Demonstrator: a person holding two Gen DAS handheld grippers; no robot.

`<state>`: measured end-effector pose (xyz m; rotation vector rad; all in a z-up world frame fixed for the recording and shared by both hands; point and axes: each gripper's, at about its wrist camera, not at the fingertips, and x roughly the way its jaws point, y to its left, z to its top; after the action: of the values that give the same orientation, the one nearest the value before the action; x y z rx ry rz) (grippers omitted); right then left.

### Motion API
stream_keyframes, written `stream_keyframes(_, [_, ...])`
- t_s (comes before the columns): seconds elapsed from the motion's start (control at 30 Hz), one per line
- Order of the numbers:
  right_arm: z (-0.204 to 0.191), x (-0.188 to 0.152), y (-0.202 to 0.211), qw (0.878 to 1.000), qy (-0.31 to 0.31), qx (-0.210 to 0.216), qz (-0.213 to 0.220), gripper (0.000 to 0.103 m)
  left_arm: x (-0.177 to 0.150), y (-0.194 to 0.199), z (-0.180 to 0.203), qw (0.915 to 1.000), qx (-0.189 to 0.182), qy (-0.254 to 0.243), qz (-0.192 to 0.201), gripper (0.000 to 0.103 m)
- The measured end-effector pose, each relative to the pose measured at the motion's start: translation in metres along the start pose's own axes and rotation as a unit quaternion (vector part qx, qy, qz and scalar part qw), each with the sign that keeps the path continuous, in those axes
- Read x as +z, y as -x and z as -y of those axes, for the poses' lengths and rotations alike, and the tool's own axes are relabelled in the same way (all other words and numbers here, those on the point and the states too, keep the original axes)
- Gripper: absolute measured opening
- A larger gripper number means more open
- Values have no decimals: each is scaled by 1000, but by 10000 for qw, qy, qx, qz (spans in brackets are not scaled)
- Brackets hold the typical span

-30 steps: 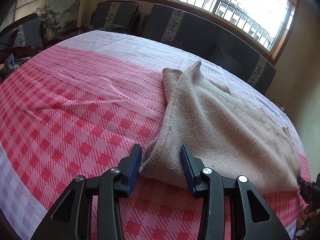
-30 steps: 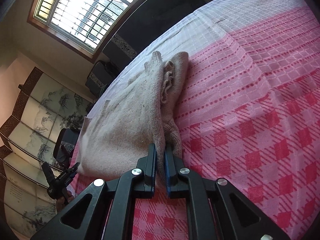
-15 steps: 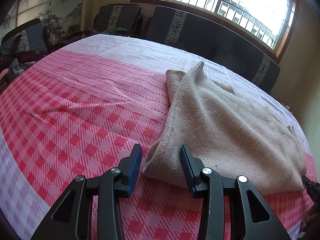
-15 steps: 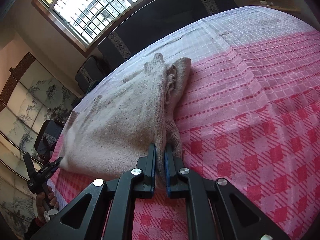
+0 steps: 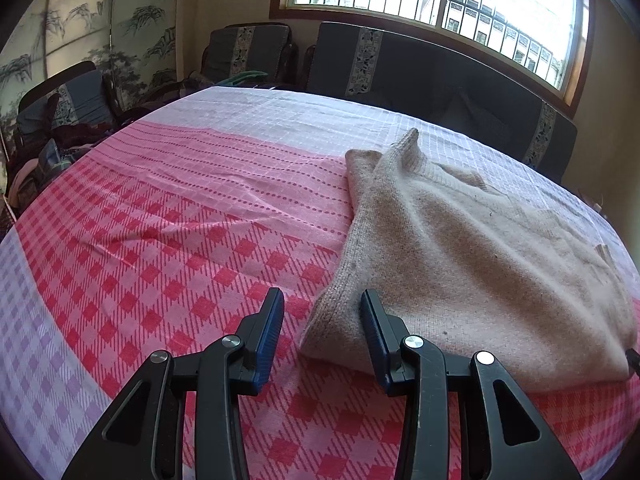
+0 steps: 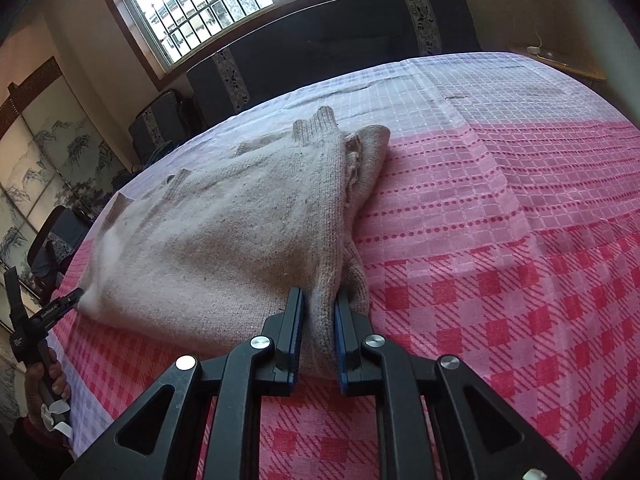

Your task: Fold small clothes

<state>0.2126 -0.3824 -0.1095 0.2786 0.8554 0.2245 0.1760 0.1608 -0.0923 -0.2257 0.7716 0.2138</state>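
A beige knitted sweater (image 5: 472,248) lies folded lengthwise on the pink checked tablecloth (image 5: 168,240). My left gripper (image 5: 322,308) is open; the sweater's near left corner lies between its fingers, untouched. In the right wrist view the sweater (image 6: 224,240) spreads to the left. My right gripper (image 6: 318,308) is shut on the sweater's near right corner, at the folded edge. The left gripper (image 6: 60,304) and the hand holding it show at the far left of the right wrist view, by the sweater's other corner.
The table (image 6: 520,160) is round and its edge curves away on all sides. Dark cushioned chairs (image 5: 420,68) stand behind it under a barred window. A painted folding screen (image 5: 80,20) stands at the left, with a pile of clothes (image 5: 44,160) on a chair.
The left gripper has drawn back a little from the sweater corner and tilted up. The right gripper has stayed shut on the sweater, and its view has rotated level and risen slightly.
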Motion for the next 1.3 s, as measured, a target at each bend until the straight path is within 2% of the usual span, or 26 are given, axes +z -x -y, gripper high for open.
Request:
stream_keyframes(0.1, [-8, -1, 1, 9998, 155, -86, 7, 20, 0, 3, 2, 9999, 115, -12, 95, 41])
stream_keyframes(0.17, [-16, -3, 5, 9990, 333, -262, 116, 32, 0, 6, 0, 9999, 58, 5, 154, 41])
stream_keyframes(0.3, [-40, -13, 36, 9945, 549, -440, 778, 47, -6, 24, -7, 9986, 153, 49, 502, 42])
stream_keyframes(0.33, [-48, -17, 47, 9925, 614, -419, 974, 54, -8, 31, -8, 9980, 219, 23, 590, 42])
stream_keyframes(0.37, [-57, -21, 58, 9904, 708, -383, 1126, 64, -10, 37, -8, 9975, 265, 1, 659, 44])
stream_keyframes(0.4, [-65, -26, 66, 9885, 805, -326, 1240, 69, -13, 44, -9, 9968, 293, -11, 738, 47])
stream_keyframes(0.43, [-75, -31, 75, 9871, 894, -245, 1308, 77, -15, 52, -9, 9961, 299, -5, 833, 53])
stream_keyframes(0.47, [-84, -36, 81, 9861, 972, -165, 1337, 79, -18, 62, -9, 9949, 293, 7, 968, 60])
stream_keyframes(0.5, [-94, -41, 87, 9850, 1050, -104, 1363, 80, -22, 73, -9, 9928, 297, 9, 1157, 63])
stream_keyframes(0.57, [-110, -52, 97, 9819, 1185, -118, 1475, 92, -27, 94, -6, 9890, 337, -53, 1440, 72])
stream_keyframes(0.8, [-149, -82, 129, 9753, 1295, -13, 1790, 97, -37, 156, 18, 9810, 151, -476, 1876, 78])
stream_keyframes(0.97, [-167, -88, 144, 9706, 1540, 27, 1849, 99, -38, 189, 31, 9784, -51, -514, 2003, 90])
stream_keyframes(1.07, [-175, -91, 154, 9660, 1674, 76, 1968, 99, -35, 200, 38, 9789, -84, -505, 1979, 98])
stream_keyframes(1.3, [-178, -93, 161, 9632, 1756, 155, 2028, 99, -34, 218, 43, 9767, -234, -511, 2072, 102])
